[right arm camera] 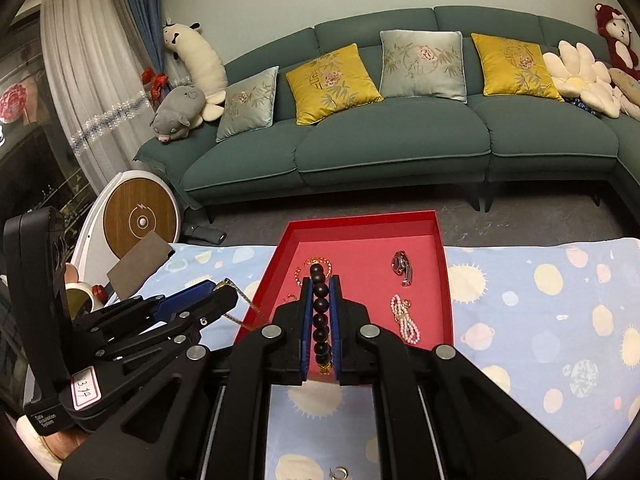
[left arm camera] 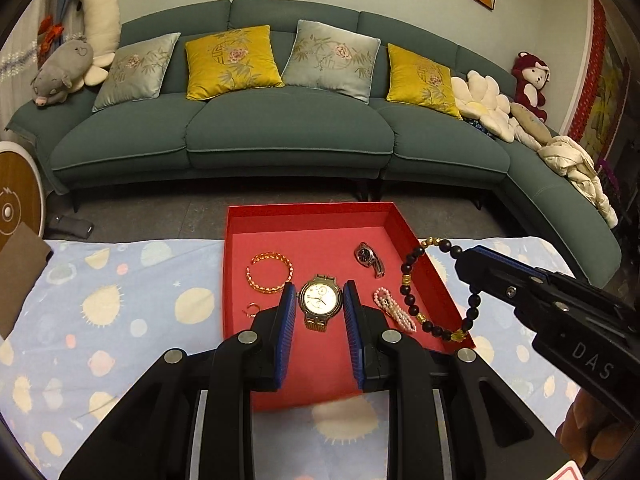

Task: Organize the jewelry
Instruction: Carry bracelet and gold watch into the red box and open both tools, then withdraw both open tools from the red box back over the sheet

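A red tray (left arm camera: 306, 220) lies on the patterned cloth, holding a gold bangle (left arm camera: 269, 274), a silver watch (left arm camera: 370, 258), a pink pearl bracelet (left arm camera: 394, 308) and a small gold hoop (left arm camera: 252, 309). My left gripper (left arm camera: 319, 292) hangs over the tray's near part, shut on a gold watch with a white face (left arm camera: 320, 299); its band dangles below. My right gripper (right arm camera: 320, 280) is shut on a dark bead bracelet (right arm camera: 321, 316). In the left wrist view the right gripper (left arm camera: 460, 254) sits over the tray's right wall, and the bracelet (left arm camera: 408, 284) hangs from it as a loop.
A pale blue cloth with planet prints (right arm camera: 540, 320) covers the table. A small ring (right arm camera: 339, 473) lies on it near me. A brown card (right arm camera: 140, 264) and a round wood-faced device (right arm camera: 140, 220) stand at the left. Beyond the table stands a teal sofa (left arm camera: 288, 132).
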Demonstrator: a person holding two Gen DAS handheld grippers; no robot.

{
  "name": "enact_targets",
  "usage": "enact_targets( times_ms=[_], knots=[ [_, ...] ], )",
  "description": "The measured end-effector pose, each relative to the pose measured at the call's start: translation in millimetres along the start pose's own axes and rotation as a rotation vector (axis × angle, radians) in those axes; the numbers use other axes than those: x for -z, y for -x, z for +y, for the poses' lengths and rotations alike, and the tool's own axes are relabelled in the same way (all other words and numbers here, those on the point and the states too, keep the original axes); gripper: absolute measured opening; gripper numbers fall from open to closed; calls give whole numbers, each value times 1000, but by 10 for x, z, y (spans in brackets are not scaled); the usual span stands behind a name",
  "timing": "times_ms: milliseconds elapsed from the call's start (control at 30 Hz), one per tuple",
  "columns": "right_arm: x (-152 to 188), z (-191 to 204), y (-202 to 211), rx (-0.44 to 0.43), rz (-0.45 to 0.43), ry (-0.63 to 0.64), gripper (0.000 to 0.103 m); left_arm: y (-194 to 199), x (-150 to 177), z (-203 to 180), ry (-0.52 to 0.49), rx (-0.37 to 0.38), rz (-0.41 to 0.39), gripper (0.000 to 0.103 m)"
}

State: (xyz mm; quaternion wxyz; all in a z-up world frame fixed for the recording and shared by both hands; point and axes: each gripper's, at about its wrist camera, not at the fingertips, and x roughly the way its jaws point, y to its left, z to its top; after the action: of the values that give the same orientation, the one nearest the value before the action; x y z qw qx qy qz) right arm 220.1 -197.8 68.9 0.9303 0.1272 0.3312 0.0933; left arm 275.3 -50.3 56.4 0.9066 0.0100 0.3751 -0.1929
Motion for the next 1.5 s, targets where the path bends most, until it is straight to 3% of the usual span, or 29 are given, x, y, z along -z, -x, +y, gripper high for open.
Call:
enact_targets(
  times_ms=[233, 600, 700, 767, 900, 1000, 1133, 1300, 1500],
  knots=[
    [-99, -228, -745, 24, 80, -43, 7, -662, -119, 39, 3, -23, 64, 21],
    [-106, -406, -1399, 54, 161, -50, 8, -1029, -94, 146, 30, -31, 90, 21],
    [-79, -423, -1472, 87, 172, -33, 9, -1012, -101, 122, 15, -56, 74, 25],
    [-77, -428, -1475, 134, 162, -9, 10, -939, -127, 109, 7, -82, 60, 46],
    [-117, -424, -1190, 178, 88, 9, 10, -514, -179, 92, -7, -64, -17, 50],
    [-172, -347, -716, 182, 18, 45, 10, -40, -140, 92, -2, -41, -68, 50],
    [-113, -161, 49, 180, -46, 123, 15, 571, 63, 67, -20, -65, -106, 51],
    [136, -13, 817, 128, -68, 101, 20, 1097, 478, 30, -47, -95, -95, 52],
    [697, 101, 1308, 96, -57, 65, 20, 1342, 1029, 84, -17, -79, -29, 58]
  ],
)
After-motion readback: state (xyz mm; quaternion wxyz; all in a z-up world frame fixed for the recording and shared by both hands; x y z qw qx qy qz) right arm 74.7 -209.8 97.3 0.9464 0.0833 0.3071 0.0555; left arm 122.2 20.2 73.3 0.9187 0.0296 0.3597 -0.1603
